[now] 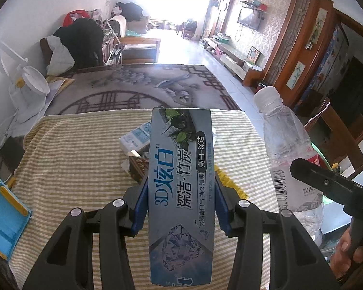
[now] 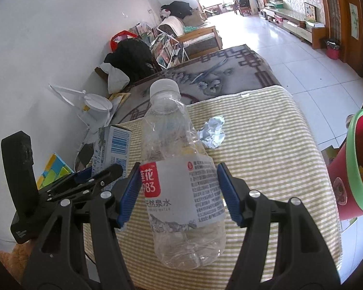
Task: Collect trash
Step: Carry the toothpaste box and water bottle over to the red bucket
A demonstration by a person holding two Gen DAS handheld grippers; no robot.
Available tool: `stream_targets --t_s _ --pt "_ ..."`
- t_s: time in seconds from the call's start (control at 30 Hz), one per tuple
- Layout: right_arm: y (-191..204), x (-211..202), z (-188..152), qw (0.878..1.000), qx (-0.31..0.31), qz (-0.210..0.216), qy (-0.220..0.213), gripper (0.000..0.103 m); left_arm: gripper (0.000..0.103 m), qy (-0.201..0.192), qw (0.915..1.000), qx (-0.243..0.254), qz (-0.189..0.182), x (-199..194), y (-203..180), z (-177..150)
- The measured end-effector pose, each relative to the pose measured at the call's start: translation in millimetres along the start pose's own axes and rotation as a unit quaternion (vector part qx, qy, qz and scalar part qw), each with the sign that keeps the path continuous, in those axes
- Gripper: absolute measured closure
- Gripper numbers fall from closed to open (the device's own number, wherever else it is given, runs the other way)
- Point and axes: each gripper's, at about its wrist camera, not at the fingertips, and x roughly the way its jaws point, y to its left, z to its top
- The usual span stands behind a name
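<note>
Midway, by the look of it: both hands are loaded but nothing is binned yet. Left gripper [image 1: 181, 198] is clamped, blue pads pressing both long sides of a grey toothpaste box [image 1: 181, 193], held centre frame above the striped cloth [image 1: 72, 149]. Right gripper [image 2: 179, 191] is closed partway on an empty water bottle [image 2: 179, 181], pads against the label, cap toward the upper middle of the frame. Left on the cloth: a crumpled foil wrapper [image 2: 211, 133] right of centre in the right wrist view, and a small white-and-blue carton [image 1: 136, 136] with a dark woven item beside it, partly hidden behind the toothpaste box. Red bin with green rim [image 2: 358, 166] sits at the right edge, off the cloth's side, likely the drop point. Beyond: patterned grey rug [image 1: 138, 87], white tile floor, sofa piled with clothes, strong window glare upper centre.
</note>
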Motion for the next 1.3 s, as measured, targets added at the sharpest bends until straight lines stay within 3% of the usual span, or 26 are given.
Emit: stream_targets --t_s 0.73,1.3 --pt "-57.5 -36.4 5.4 0.999 0.013 0.038 -0.016 0.042 0.058 -0.006 0.9998 0.019 0.01 4.9 -67.4 1.0" --pt "-109.9 -70.1 10.7 0.998 0.03 0.037 -0.039 0.042 0.058 -0.009 0.999 0.043 0.005 11.9 -131.3 5.3"
